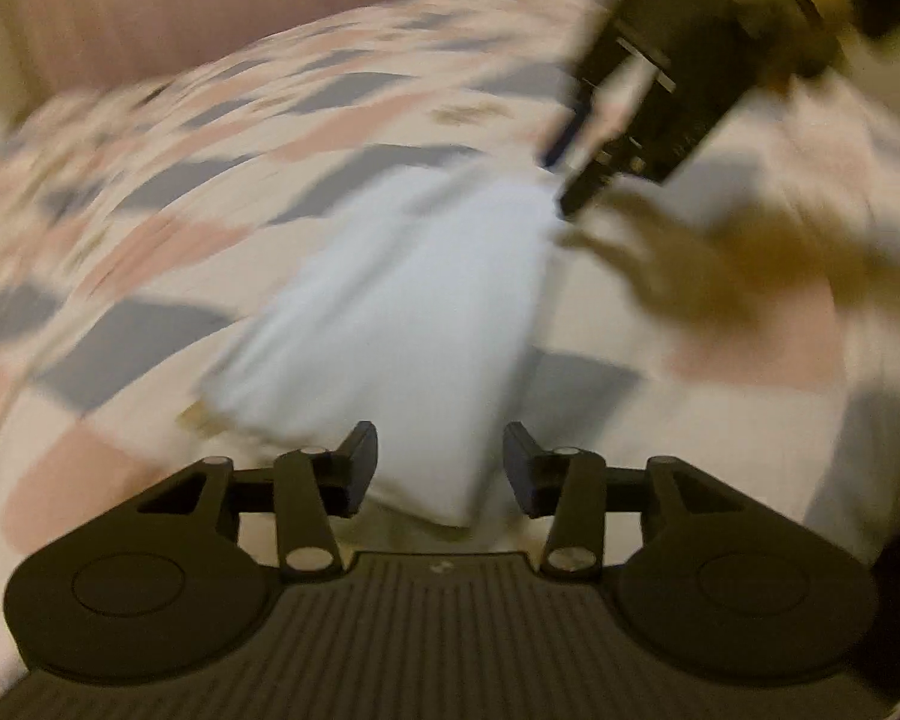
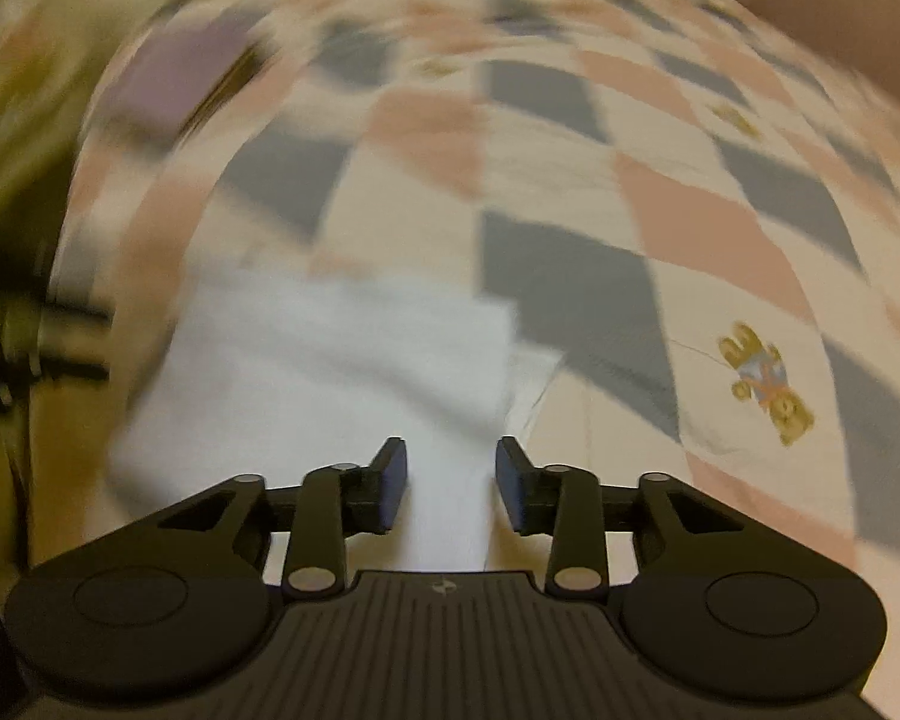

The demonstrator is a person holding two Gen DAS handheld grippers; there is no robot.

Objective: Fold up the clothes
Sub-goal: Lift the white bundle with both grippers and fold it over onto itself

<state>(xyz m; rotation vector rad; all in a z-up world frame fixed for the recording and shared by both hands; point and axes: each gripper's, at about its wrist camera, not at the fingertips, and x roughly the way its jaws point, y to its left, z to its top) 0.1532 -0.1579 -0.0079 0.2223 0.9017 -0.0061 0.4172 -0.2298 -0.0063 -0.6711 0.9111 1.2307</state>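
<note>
A white folded garment (image 1: 402, 312) lies on the checked bed cover (image 1: 150, 192); it also shows in the right wrist view (image 2: 330, 372). My left gripper (image 1: 440, 462) is open, its jaws apart over the garment's near corner. My right gripper (image 2: 450, 483) is open, with the garment's near edge between its fingers and no grip on it. The right gripper (image 1: 576, 180) also shows in the left wrist view at the garment's far corner. Both views are blurred by motion.
The bed cover (image 2: 630, 228) has pink, grey and cream squares with a small teddy bear print (image 2: 765, 381). A pink headboard or wall (image 1: 210, 12) stands behind the bed. A dark object (image 2: 12, 336), likely the left gripper, shows at the left edge.
</note>
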